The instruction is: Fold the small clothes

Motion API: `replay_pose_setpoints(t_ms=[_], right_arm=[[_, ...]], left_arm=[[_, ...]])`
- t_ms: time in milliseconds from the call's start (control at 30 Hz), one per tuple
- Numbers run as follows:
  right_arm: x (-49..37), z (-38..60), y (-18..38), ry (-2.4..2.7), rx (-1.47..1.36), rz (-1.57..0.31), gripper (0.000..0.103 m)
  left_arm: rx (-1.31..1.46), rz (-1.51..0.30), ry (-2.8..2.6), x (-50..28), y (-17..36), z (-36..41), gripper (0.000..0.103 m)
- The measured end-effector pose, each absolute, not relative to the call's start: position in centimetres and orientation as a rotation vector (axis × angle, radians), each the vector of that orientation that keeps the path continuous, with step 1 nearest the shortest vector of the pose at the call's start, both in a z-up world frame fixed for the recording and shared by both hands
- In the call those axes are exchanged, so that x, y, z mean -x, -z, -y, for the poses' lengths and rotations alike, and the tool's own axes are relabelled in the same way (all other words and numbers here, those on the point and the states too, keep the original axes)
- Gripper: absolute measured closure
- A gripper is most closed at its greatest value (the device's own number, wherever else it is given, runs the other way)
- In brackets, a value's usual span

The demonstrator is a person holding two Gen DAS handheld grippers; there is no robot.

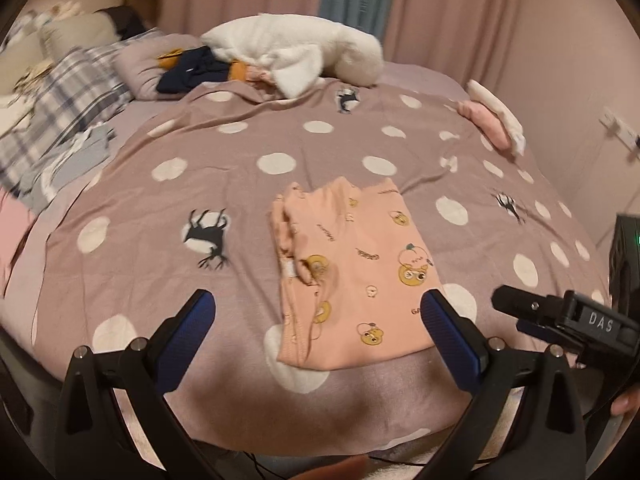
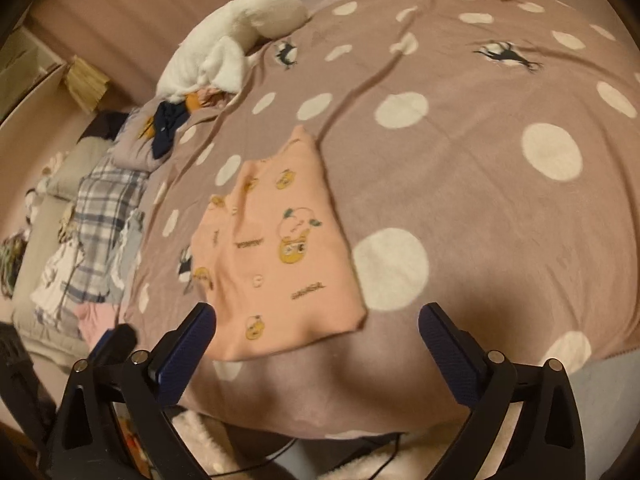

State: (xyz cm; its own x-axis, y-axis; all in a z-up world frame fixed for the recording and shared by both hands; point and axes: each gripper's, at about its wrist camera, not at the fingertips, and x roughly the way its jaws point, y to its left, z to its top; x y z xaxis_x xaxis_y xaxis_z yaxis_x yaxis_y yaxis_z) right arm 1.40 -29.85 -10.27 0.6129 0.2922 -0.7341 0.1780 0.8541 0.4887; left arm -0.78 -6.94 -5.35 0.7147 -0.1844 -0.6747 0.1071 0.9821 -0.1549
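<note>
Your peach printed garment (image 1: pixel 352 276) lies folded into a neat rectangle on the polka-dot bedspread (image 1: pixel 200 184), near its front edge. Your left hand-held gripper (image 1: pixel 320 312) hangs just short of it, jaws spread wide, nothing between them. Your right hand-held gripper (image 2: pixel 316 320) is likewise spread and empty, the garment's near corner just ahead of it.

A plaid pile of clothes (image 1: pixel 68 92) is blurring at the left wrist view's left edge; a fingertip (image 1: pixel 628 402) is peeking in, cut off, lower right; the garment's printed words (image 2: pixel 308 291) are staying unreadable.
</note>
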Motion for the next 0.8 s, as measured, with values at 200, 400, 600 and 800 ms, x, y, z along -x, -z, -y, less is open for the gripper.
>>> replay_pose_setpoints(t_ms=[200,400,600,800], right_arm=[[-0.7,30.2,9.3,-0.02,-0.563,-0.874,0.002],[-1.0,28.7,9.6,-0.018,-0.479,-0.898,0.002],[-1.3,27.0,9.4,-0.034,-0.403,-0.904,0.002],[-1.3,25.9,9.4,0.013,-0.306,-0.904,0.002]], left_arm=[[0.149,-0.74,0.153,1.1,5.1,6.3,0.0],[0.118,-0.78,0.128,0.7,5.7,6.8,0.0],[0.094,-0.798,0.137,0.6,6.1,6.9,0.0],[0.091,-0.818,0.121,0.3,6.4,6.8,0.0]])
